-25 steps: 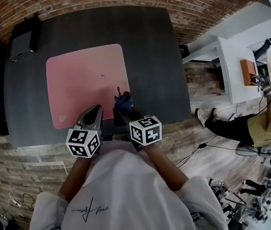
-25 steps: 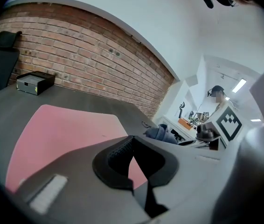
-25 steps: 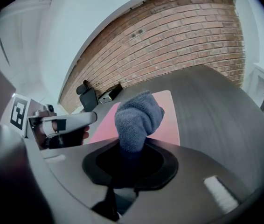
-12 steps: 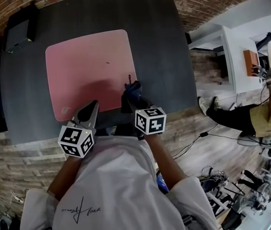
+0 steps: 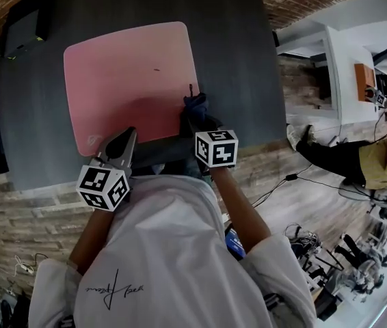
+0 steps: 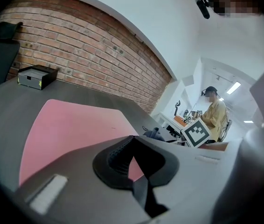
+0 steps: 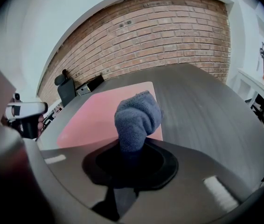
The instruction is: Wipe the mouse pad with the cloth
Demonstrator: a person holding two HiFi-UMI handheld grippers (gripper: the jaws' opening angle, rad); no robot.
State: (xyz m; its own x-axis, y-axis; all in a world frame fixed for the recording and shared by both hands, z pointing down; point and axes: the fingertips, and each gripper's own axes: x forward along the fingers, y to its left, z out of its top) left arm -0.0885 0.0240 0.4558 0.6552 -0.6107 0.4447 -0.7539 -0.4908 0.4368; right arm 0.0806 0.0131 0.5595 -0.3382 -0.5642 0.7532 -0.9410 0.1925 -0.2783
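A: Start at the left. What's there?

B: A black box (image 5: pixel 24 27) at the far left corner of the dark table (image 5: pixel 238 60), then the pink mouse pad (image 5: pixel 128 80) lying flat. The left gripper (image 5: pixel 128 137) hangs over the pad's near left corner, its jaws pressed together on nothing.

A: And the cloth?

B: The blue-grey cloth (image 5: pixel 197 105) is bunched up and pinched in the right gripper (image 5: pixel 195 120), at the pad's near right edge. I cannot tell if it touches the pad.

A: How will it handle?

B: I judge it soft, light and floppy. It will crumple under pressure, so a tight pinch on the bunched middle, as now, should leave a wad free to rub with. The pad looks thin and flexible and may slide or ruck on the smooth table. The empty gripper could press down on that left corner.

A: Any writing?

B: There is a small pale logo (image 5: pixel 92 142) on the pad's near left corner, too small to read. There is a scrawled print (image 5: pixel 115 291) on the person's white shirt, also illegible. The cubes (image 5: pixel 215 147) carry only square markers.
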